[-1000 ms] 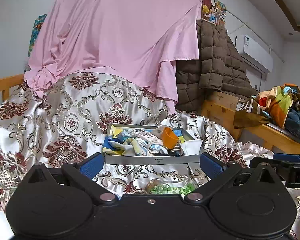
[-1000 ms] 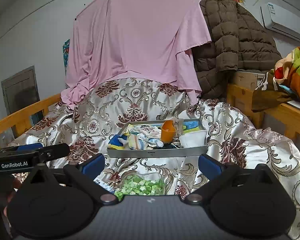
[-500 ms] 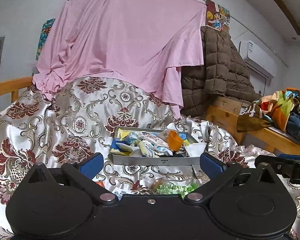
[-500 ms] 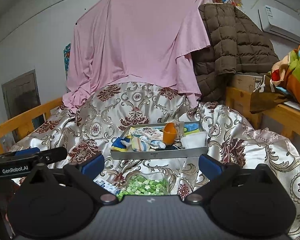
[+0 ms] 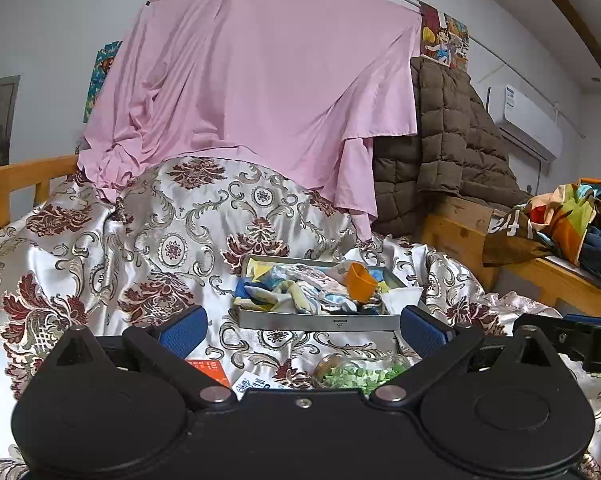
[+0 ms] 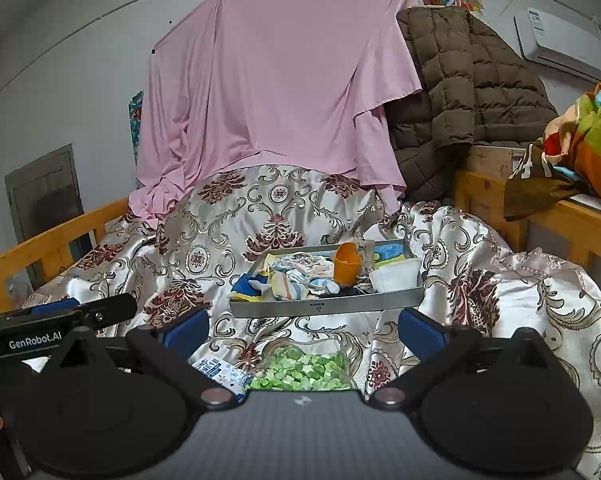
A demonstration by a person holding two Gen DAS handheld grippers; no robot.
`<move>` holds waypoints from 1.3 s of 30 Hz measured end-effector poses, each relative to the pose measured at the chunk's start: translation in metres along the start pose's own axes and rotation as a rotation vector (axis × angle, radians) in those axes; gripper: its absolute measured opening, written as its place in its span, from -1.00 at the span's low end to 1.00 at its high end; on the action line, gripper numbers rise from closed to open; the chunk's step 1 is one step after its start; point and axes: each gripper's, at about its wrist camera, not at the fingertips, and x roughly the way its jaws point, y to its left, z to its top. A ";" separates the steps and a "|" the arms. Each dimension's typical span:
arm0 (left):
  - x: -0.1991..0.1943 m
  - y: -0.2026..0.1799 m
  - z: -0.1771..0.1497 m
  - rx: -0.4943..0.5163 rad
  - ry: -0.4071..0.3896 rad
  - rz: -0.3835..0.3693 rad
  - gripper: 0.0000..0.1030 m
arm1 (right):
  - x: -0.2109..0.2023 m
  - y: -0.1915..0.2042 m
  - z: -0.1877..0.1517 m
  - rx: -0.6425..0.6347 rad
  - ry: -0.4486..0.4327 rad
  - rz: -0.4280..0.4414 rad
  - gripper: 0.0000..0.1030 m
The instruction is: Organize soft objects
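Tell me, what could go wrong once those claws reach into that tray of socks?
The orange cup stands upright right beside the heap of socks in the grey tray; tugging a sock could tip it.

The tray rests on slippery-looking, rumpled satin cloth, so a push might slide or tilt it.

A clear bag of green pieces lies just ahead of the open right claw and left claw; a low reach could catch it.
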 end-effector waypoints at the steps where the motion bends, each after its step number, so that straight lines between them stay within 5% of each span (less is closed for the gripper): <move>1: -0.001 0.000 0.000 0.000 -0.003 0.003 0.99 | -0.001 0.001 -0.001 0.001 -0.003 -0.002 0.99; 39: -0.017 0.018 -0.035 -0.007 -0.024 0.083 0.99 | 0.003 0.016 -0.038 0.044 0.009 -0.044 0.99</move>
